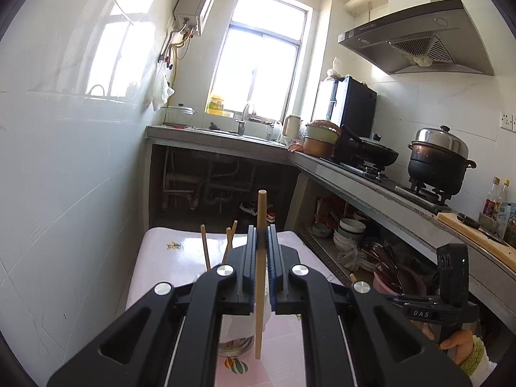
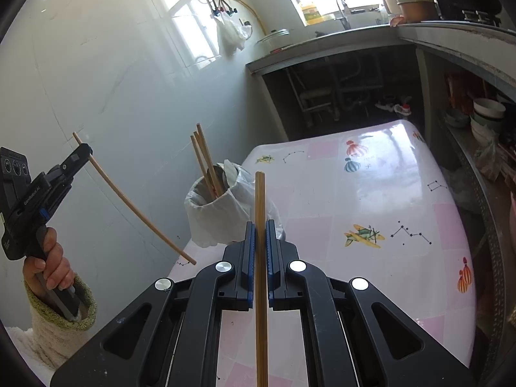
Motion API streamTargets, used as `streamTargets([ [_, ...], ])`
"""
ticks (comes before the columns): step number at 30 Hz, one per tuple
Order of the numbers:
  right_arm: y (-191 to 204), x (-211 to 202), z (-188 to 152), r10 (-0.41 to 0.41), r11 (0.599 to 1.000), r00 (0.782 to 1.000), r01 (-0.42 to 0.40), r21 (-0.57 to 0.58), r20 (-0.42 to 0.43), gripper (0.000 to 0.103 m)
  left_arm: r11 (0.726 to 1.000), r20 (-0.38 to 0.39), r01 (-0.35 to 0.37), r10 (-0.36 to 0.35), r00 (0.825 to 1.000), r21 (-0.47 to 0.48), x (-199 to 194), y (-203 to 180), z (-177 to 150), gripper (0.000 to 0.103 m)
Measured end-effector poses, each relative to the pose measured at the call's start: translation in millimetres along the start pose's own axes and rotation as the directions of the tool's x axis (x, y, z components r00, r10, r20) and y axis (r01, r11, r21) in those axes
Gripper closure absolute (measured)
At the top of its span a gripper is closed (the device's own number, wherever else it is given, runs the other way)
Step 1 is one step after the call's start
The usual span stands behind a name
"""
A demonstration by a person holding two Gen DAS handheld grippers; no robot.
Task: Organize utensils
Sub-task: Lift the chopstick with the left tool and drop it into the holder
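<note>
Left gripper (image 1: 262, 230): fingers clenched on a pale chopstick (image 1: 260, 267), held nearly upright above the tabletop (image 1: 161, 267).
Right gripper (image 2: 260, 225): fingers clenched on a darker chopstick (image 2: 260, 258).
Holder (image 2: 209, 216): plastic-lined cup on the tabletop's left edge by the wall, three chopsticks (image 2: 203, 158) standing inside.
</note>
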State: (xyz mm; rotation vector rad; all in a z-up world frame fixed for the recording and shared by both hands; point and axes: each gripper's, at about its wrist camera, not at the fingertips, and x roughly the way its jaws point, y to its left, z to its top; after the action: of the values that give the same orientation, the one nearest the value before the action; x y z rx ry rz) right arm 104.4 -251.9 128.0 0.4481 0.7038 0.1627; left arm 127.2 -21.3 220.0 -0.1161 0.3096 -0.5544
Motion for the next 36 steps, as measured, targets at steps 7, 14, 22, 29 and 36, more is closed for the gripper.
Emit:
streamTargets([
  [7,-6,7,8,0.033,0.999,0.999,-0.033,0.008,-0.003,0.099,0.997,0.094,-0.048,0.043,0.995,0.056,7,-6,39,0.098],
  [14,-16,16,14,0.052,0.999,0.999,-0.052,0.017,-0.014,0.099,0.993,0.116,-0.093,0.085,0.990,0.072,39,-1,48,0.098],
  [22,-29,28,14,0.063,0.997,0.997,-0.062,0.041,-0.038,0.099,0.990,-0.019,-0.136,0.137,0.990,0.043,97,21,19,0.098],
  [29,-35,33,12,0.067,0.996,0.996,-0.064,0.054,-0.054,0.099,0.989,-0.113,-0.147,0.148,0.982,0.018,121,36,-11,0.098],
  [36,-32,31,15,0.061,0.997,0.997,-0.058,0.045,-0.052,0.099,0.984,-0.226,-0.170,0.176,0.958,0.046,145,43,-50,0.096],
])
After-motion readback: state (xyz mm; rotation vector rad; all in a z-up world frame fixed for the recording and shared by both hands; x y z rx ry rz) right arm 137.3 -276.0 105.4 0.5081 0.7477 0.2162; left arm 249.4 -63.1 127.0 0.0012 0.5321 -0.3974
